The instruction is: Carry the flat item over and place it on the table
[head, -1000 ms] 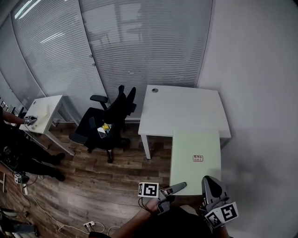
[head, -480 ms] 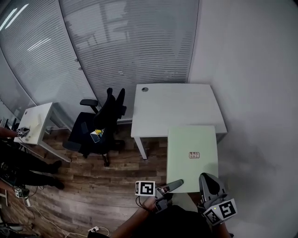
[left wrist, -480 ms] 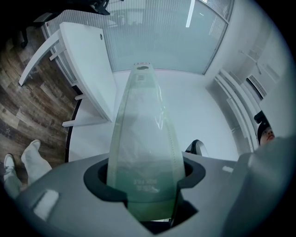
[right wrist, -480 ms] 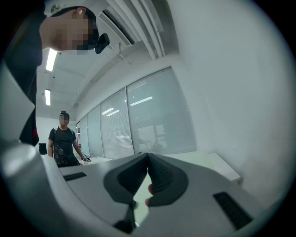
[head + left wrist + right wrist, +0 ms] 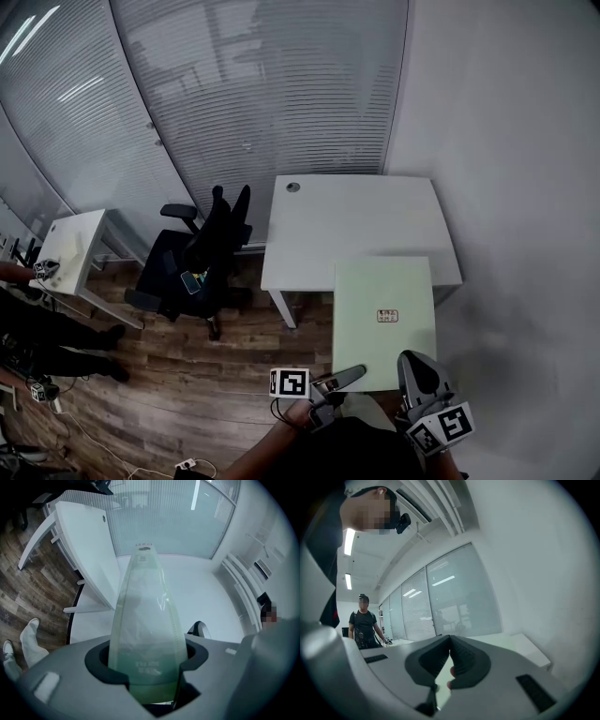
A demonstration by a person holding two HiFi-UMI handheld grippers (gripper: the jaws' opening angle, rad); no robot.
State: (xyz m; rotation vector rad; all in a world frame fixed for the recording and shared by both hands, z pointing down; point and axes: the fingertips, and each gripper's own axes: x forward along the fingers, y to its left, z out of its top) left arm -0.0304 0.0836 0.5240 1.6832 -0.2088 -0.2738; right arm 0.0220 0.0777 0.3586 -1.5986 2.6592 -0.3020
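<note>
Left claw [image 5: 349,377] pinches near edge of green board [image 5: 384,319]; right claw [image 5: 419,370] pressed on same edge. Board level, far end at white counter [image 5: 356,225].

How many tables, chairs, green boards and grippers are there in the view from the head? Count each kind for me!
Tables: 2, big white table, small white table
Chairs: 1, black chair
Boards: 1, green board
Grippers: 2, left gripper, right gripper
Total: 6
</note>
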